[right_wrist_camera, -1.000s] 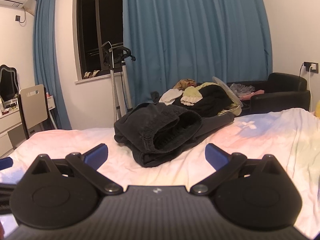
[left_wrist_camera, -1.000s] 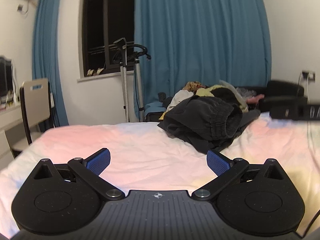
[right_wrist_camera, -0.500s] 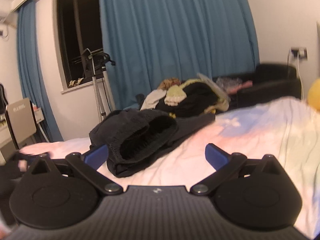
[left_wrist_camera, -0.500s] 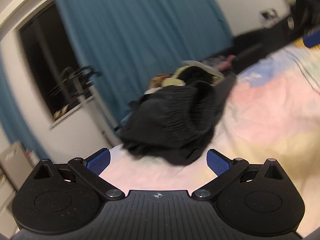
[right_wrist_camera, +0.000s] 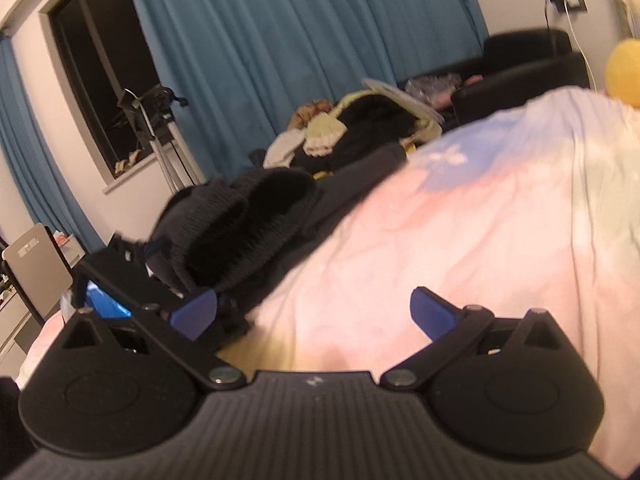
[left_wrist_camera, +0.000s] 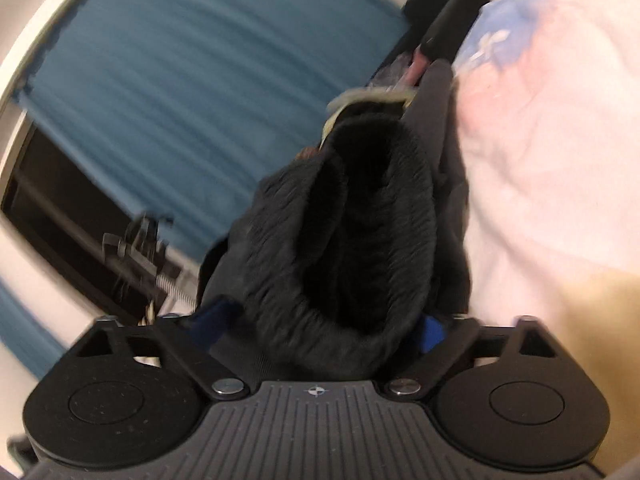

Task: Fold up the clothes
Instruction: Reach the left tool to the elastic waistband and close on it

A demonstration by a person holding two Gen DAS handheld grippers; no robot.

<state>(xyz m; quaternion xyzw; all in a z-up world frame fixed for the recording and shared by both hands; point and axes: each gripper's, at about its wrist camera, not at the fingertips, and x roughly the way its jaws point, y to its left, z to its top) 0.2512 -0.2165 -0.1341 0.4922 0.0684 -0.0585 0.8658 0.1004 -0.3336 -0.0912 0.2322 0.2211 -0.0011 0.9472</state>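
A crumpled black garment (left_wrist_camera: 352,240) with a ribbed elastic waistband lies on the bed's pastel sheet (left_wrist_camera: 552,152). My left gripper (left_wrist_camera: 320,332) is open and tilted, its jaws wide on either side of the waistband, which fills the gap between them. In the right wrist view the same garment (right_wrist_camera: 248,228) lies at the left, and the left gripper (right_wrist_camera: 120,276) shows against its near edge. My right gripper (right_wrist_camera: 314,312) is open and empty above the sheet (right_wrist_camera: 480,240), to the right of the garment.
A pile of other clothes (right_wrist_camera: 360,124) lies beyond the bed's far edge by a black sofa (right_wrist_camera: 528,64). Blue curtains (right_wrist_camera: 300,40), a dark window and a stand (right_wrist_camera: 160,120) are behind. A chair (right_wrist_camera: 36,264) stands at the left. A yellow object (right_wrist_camera: 624,72) is at the right.
My left gripper has swung in, tilted and closed the distance to the black garment, whose waistband is now between its jaws. My right gripper has tilted and moved a little closer.
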